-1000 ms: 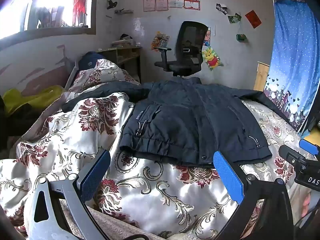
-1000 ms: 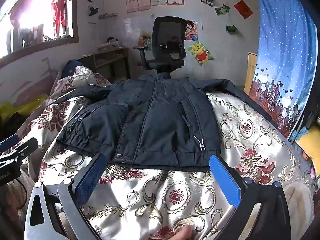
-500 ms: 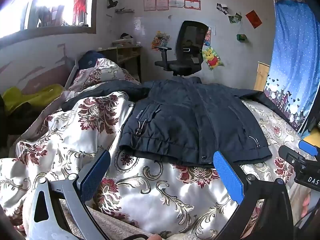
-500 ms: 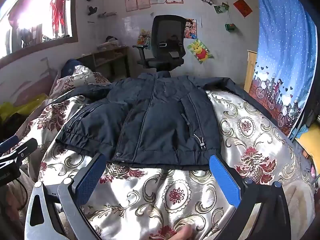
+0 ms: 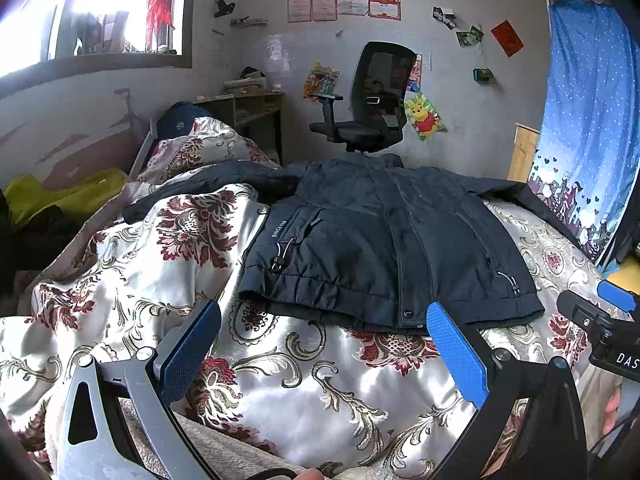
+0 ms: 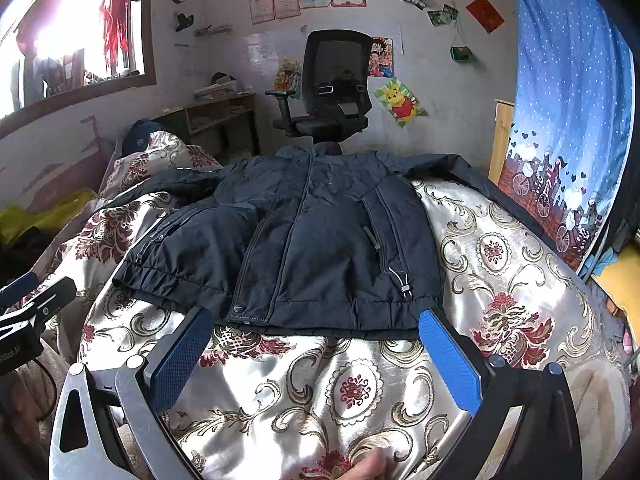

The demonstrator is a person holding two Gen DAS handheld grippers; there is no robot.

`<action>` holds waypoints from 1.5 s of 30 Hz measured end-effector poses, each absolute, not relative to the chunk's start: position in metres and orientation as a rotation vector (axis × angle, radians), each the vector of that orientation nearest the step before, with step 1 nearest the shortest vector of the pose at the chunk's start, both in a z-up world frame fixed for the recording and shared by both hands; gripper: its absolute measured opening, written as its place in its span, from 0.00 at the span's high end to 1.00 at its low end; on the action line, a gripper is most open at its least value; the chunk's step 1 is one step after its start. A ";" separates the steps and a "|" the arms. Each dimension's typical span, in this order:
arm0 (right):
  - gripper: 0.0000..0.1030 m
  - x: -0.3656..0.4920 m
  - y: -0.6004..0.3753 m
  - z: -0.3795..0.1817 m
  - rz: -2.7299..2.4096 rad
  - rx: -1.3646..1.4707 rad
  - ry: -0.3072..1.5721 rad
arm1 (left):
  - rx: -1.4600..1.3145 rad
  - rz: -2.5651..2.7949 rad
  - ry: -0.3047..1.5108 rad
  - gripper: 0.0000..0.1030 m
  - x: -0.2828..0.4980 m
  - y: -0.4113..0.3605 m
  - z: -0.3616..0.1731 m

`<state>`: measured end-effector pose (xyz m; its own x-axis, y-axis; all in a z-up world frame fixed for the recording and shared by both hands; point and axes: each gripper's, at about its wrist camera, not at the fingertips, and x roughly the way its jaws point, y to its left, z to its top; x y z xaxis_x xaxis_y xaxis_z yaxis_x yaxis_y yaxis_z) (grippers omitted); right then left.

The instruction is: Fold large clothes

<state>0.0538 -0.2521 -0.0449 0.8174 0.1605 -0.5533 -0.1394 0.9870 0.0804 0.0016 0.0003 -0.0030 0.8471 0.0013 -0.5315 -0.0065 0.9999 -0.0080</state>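
Both grippers — left [image 5: 323, 350], right [image 6: 316, 354] — gape wide, empty, before the dark jacket [image 6: 304, 236] spread flat.

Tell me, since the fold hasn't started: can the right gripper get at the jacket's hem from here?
Probably yes. The right gripper is open over bare quilt, and the jacket hem lies straight ahead with nothing between.

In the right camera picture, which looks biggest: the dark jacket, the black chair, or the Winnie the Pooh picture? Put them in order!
1. Dark jacket, easily biggest.
2. Black chair.
3. Pooh picture, smallest.

The jacket lies nearer the camera, which makes it look extra big.
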 end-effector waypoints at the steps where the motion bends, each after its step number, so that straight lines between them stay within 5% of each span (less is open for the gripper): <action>1: 0.00 0.054 -0.252 -0.045 0.159 0.036 0.593 | -0.010 0.005 0.561 0.02 0.002 0.000 -0.003; 45: 0.00 0.054 -0.268 -0.024 0.157 0.072 0.585 | -0.024 0.038 0.576 0.02 0.005 -0.009 0.014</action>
<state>0.0545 -0.2680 -0.0244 0.8223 0.1676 -0.5439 -0.1269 0.9856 0.1118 0.0047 -0.0093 0.0135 0.8378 0.0292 -0.5452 -0.0427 0.9990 -0.0121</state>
